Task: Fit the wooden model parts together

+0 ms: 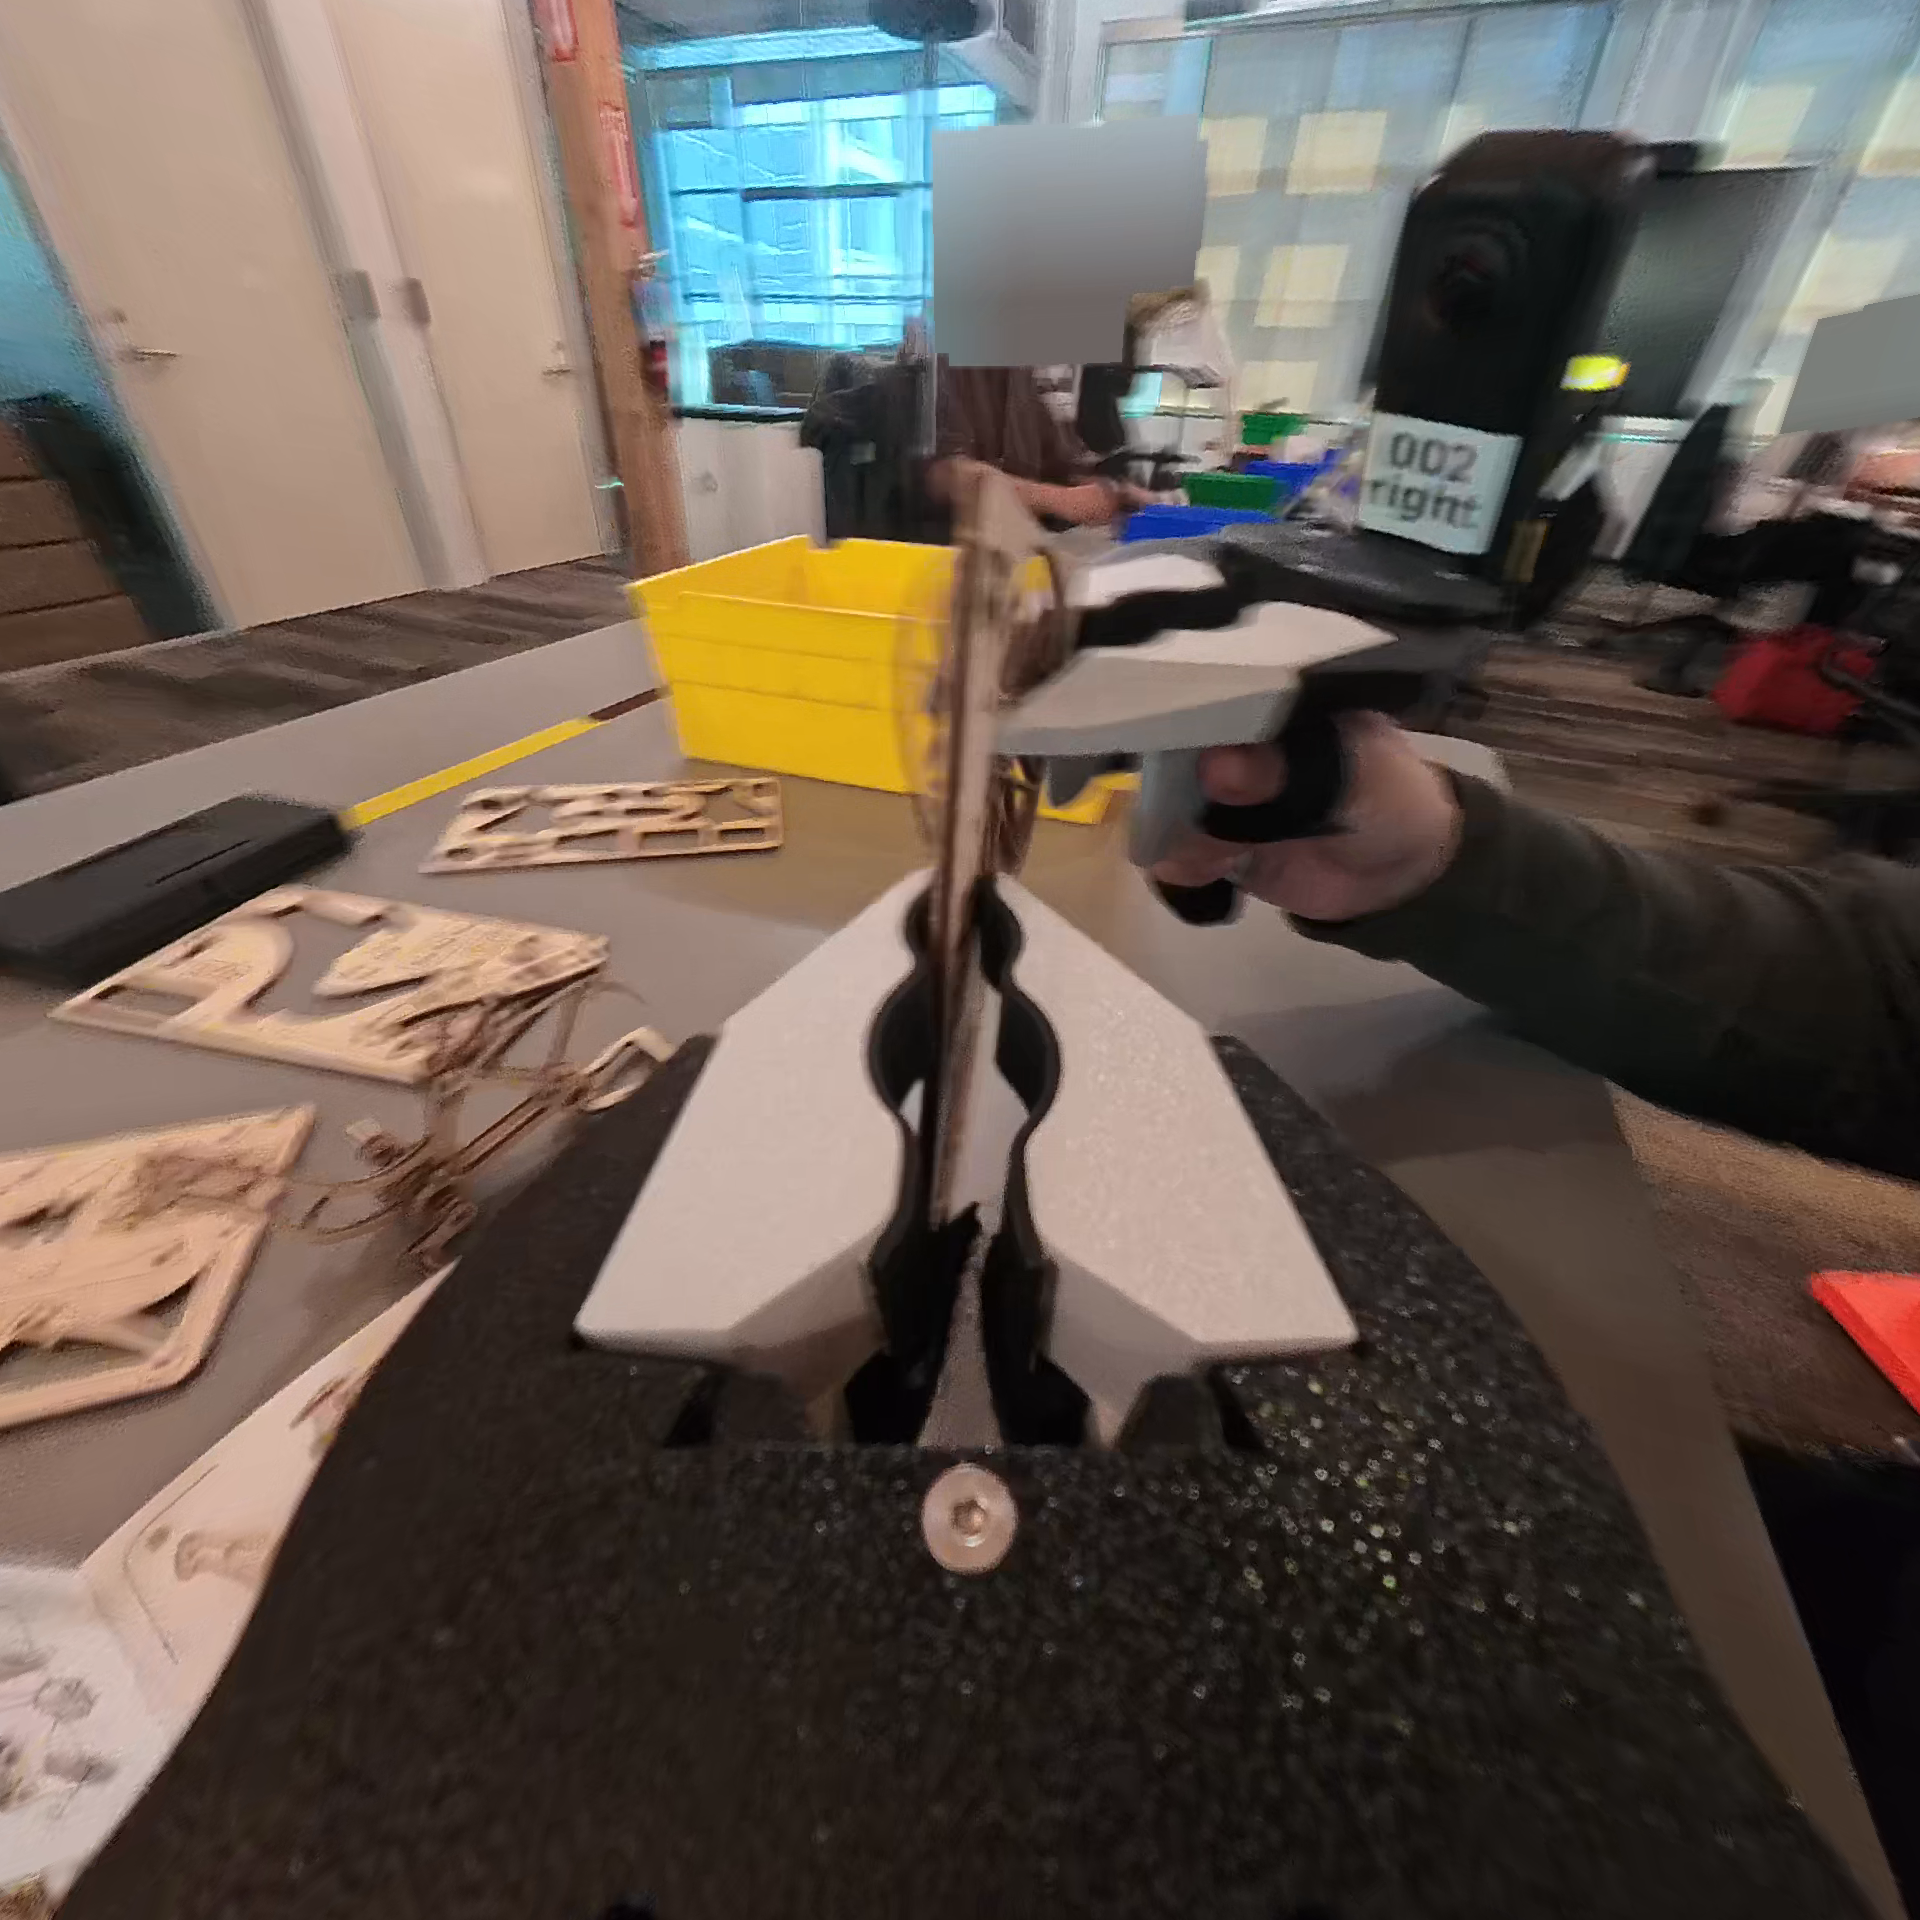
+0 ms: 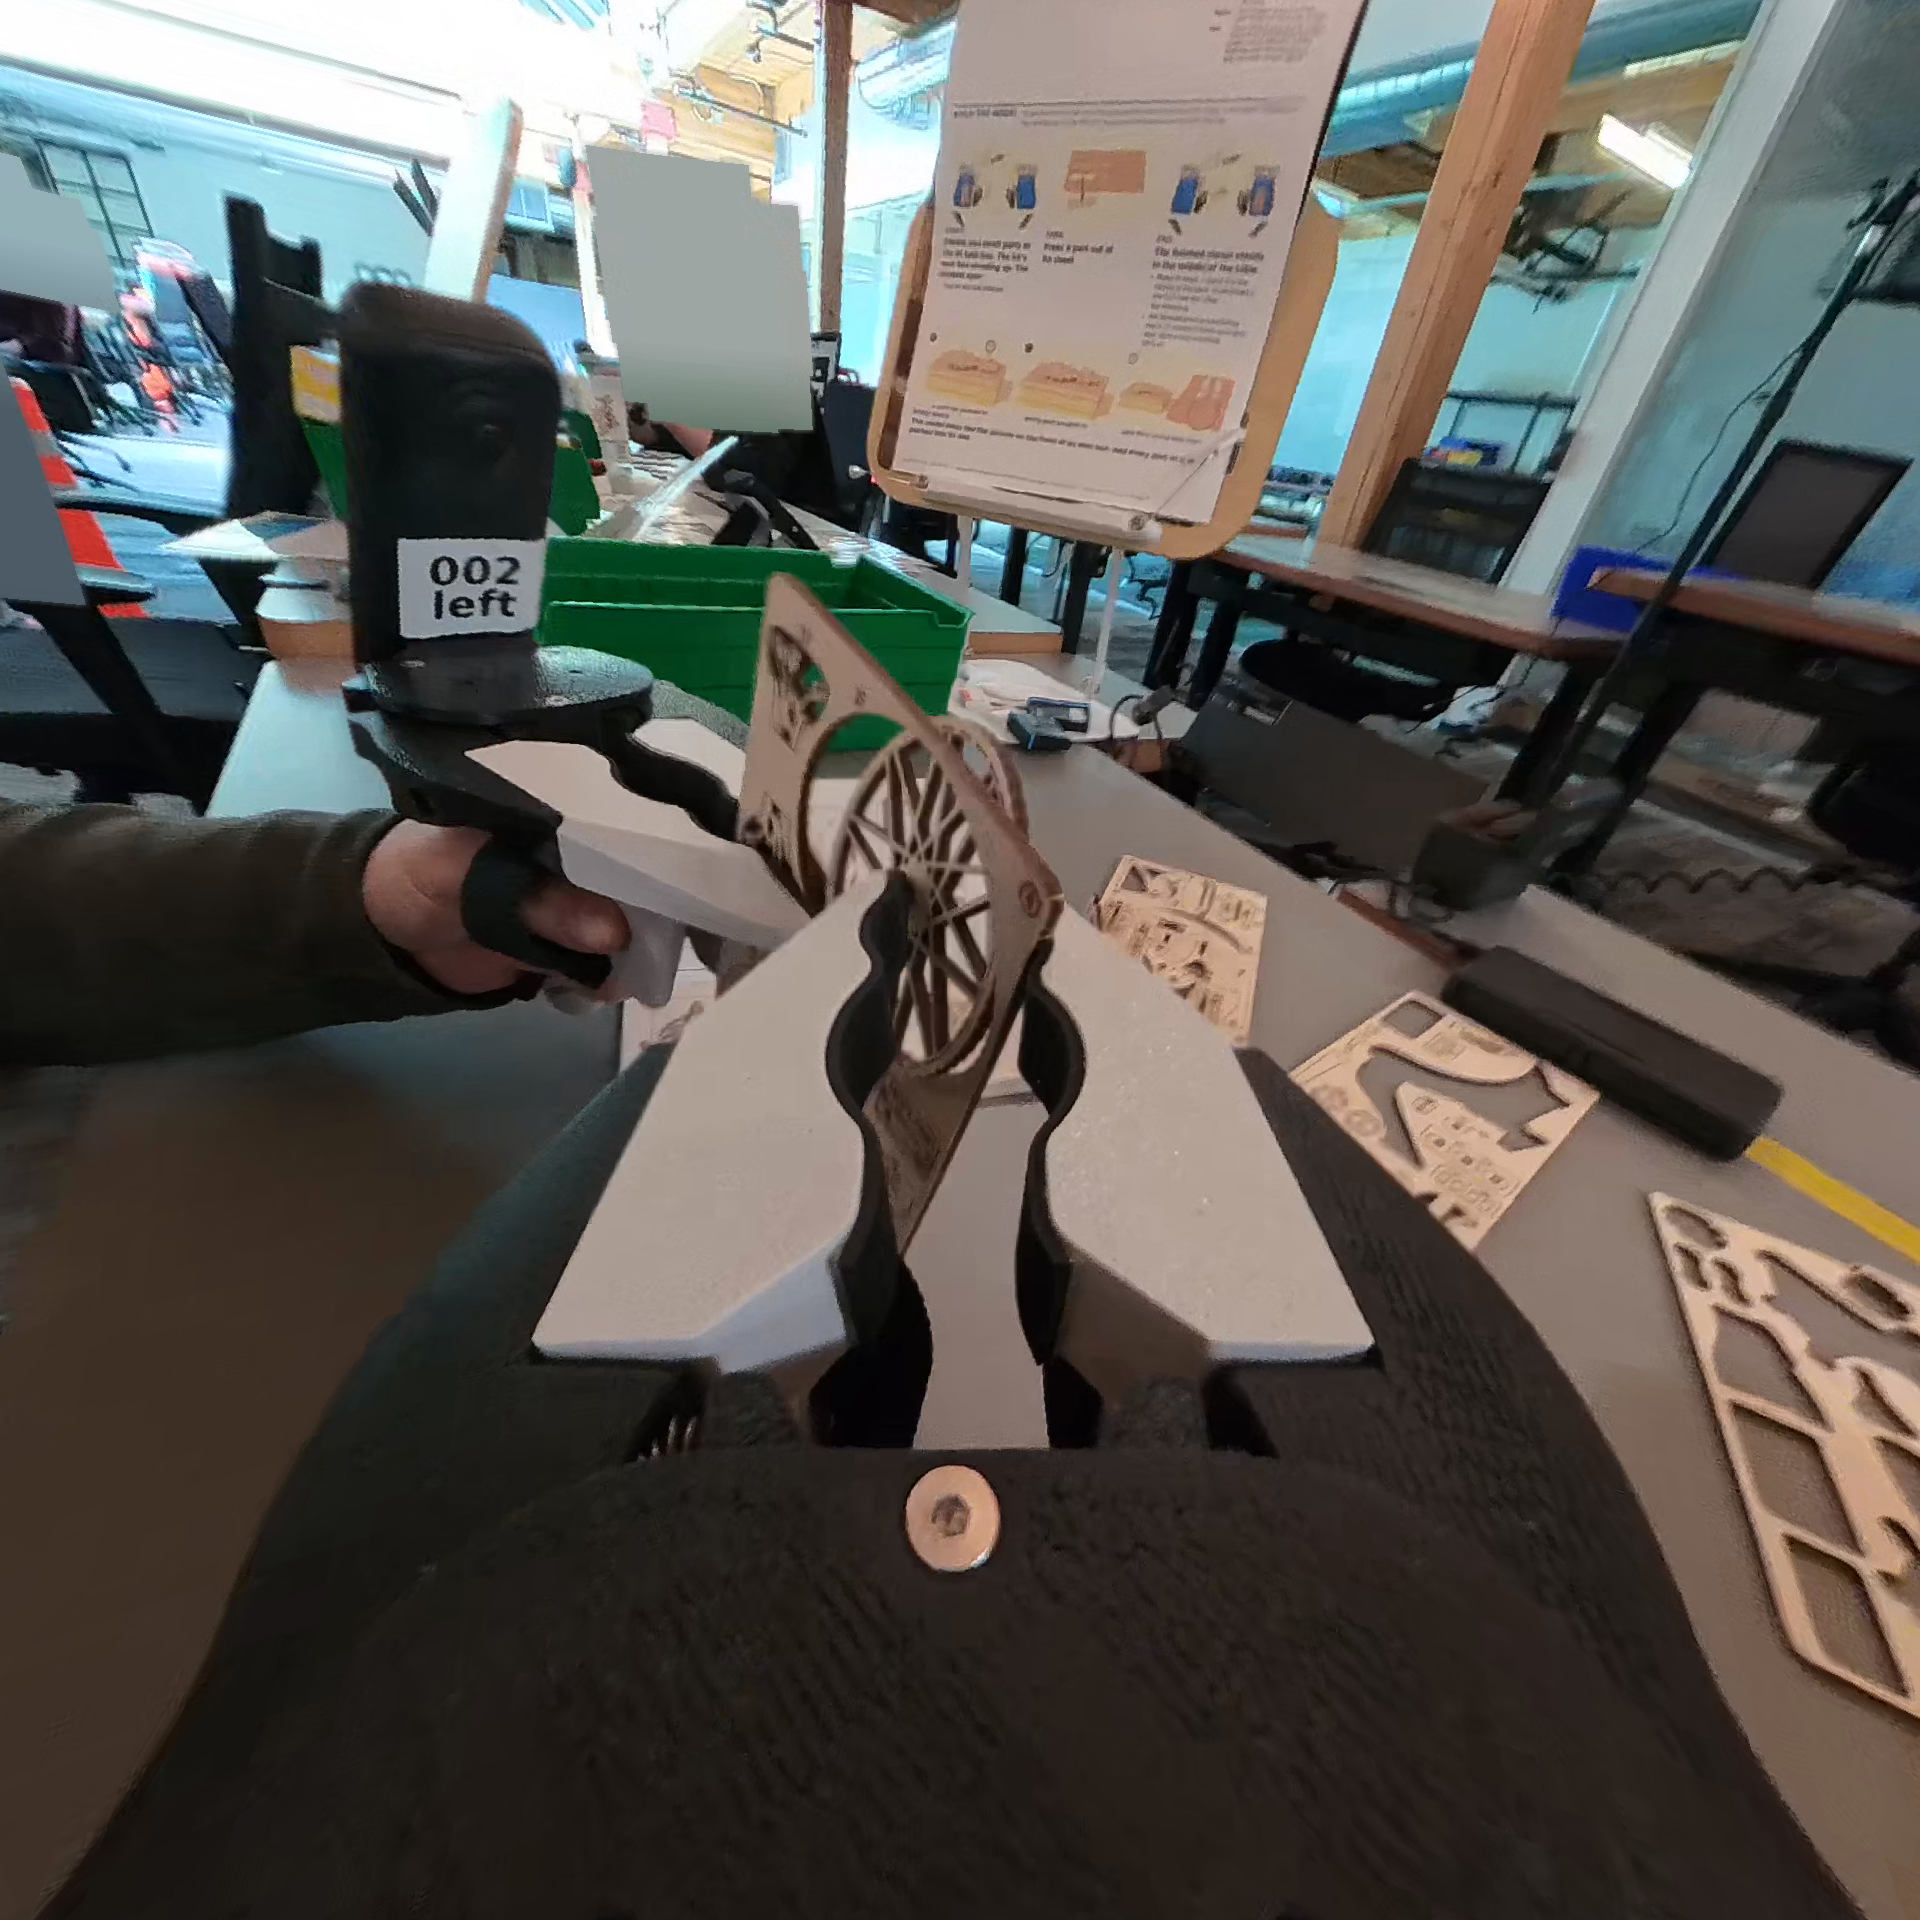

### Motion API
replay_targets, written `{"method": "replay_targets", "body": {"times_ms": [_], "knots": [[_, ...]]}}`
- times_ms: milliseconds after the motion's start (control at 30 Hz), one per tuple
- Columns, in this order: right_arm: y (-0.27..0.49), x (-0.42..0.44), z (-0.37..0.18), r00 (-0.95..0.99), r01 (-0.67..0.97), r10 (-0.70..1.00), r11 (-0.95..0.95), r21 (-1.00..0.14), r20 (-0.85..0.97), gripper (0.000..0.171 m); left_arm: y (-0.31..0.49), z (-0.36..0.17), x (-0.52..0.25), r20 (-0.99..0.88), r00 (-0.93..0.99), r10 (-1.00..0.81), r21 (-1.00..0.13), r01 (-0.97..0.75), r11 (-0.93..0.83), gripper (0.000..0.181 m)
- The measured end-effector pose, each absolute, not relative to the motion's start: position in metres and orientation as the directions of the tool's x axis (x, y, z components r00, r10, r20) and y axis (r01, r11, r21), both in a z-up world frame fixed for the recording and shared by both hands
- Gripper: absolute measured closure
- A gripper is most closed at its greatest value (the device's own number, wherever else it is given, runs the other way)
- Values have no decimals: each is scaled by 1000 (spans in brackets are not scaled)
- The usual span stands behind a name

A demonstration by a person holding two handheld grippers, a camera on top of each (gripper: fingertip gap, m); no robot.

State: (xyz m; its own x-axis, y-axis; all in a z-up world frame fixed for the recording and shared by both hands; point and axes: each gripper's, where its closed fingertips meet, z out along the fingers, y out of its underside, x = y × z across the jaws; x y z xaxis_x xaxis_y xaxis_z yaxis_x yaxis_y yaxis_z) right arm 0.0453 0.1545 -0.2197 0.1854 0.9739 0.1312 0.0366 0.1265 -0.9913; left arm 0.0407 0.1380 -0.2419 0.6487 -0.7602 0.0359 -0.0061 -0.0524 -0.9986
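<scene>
A thin wooden model sheet with a spoked wheel cut into it [image 2: 914, 831] is held upright above the grey table [image 2: 312, 1143]. In the left wrist view it shows edge-on [image 1: 961, 727]. My left gripper [image 1: 961, 894] is shut on its lower edge. My right gripper [image 2: 961, 914] is shut on the same sheet, which crosses its jaws at a slant. The right gripper also shows in the left wrist view [image 1: 1049, 623], coming in from the right. The left gripper shows in the right wrist view [image 2: 743, 800], clamped on the sheet's left edge.
Several cut wooden sheets [image 1: 343, 977] [image 1: 613, 826] [image 2: 1444, 1112] [image 2: 1808, 1403] lie on the table, with loose offcuts [image 1: 468, 1122]. A yellow bin [image 1: 800, 665], a green bin [image 2: 727, 613], a black box [image 2: 1610, 1049] and an instruction board on a stand [image 2: 1101, 260] stand around. People sit beyond.
</scene>
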Motion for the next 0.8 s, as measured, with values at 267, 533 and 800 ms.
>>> {"method": "replay_targets", "body": {"times_ms": [267, 533, 800], "knots": [[146, 50, -216, 118, 17, 962, 247, -969, 247, 152, 135, -244, 47, -44, 639, -768, -998, -64, 4, 179], [139, 59, -231, 39, 139, 917, 387, -911, 396, 127, 131, -247, 52, -235, 626, -744, -969, -209, 130, 180], [122, 86, -229, -104, 117, 909, 414, -903, 403, 125, 130, -253, 52, -751, 487, -447, -654, -641, 402, 181]]}}
